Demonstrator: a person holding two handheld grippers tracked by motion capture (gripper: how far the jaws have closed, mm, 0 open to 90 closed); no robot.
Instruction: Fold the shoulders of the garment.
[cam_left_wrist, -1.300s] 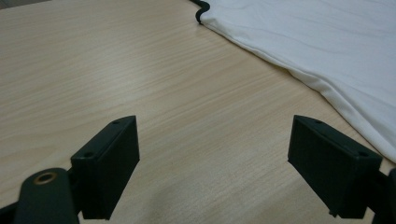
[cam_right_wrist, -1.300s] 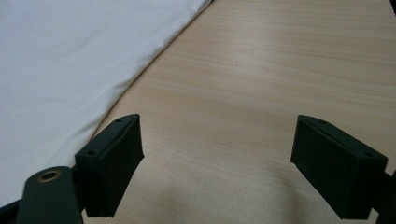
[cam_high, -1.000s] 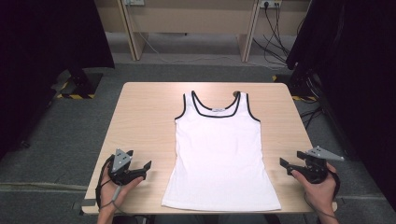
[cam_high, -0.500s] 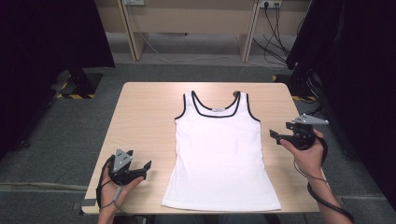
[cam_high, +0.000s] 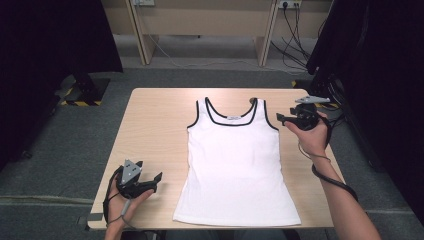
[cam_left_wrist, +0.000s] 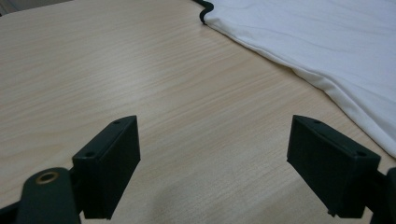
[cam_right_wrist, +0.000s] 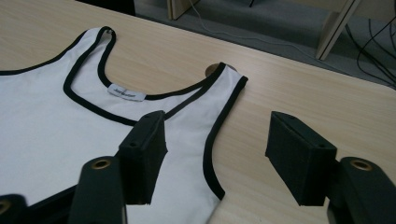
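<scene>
A white tank top (cam_high: 235, 165) with black trim lies flat in the middle of the wooden table (cam_high: 160, 120), neckline toward the far edge. My left gripper (cam_high: 156, 183) rests near the front left corner, open, pointing at the top's side hem (cam_left_wrist: 327, 42) with bare wood between its jaws. My right gripper (cam_high: 280, 119) hovers just right of the top's right shoulder strap (cam_right_wrist: 229, 84). Its jaws have just been closing and stand apart with nothing held; below them lie the armhole edge and the table. The neck label (cam_right_wrist: 126, 92) shows.
Bare wood lies left of the tank top and along a narrow strip at its right. Behind the table stand desk legs (cam_high: 142, 40) with cables (cam_high: 295, 20) on the grey floor. Black curtains (cam_high: 375, 75) hang at both sides. A cable (cam_high: 330, 177) loops around the right forearm.
The right hand has travelled from the front right corner up and away to the tank top's right shoulder. The left hand and the tank top have not moved.
</scene>
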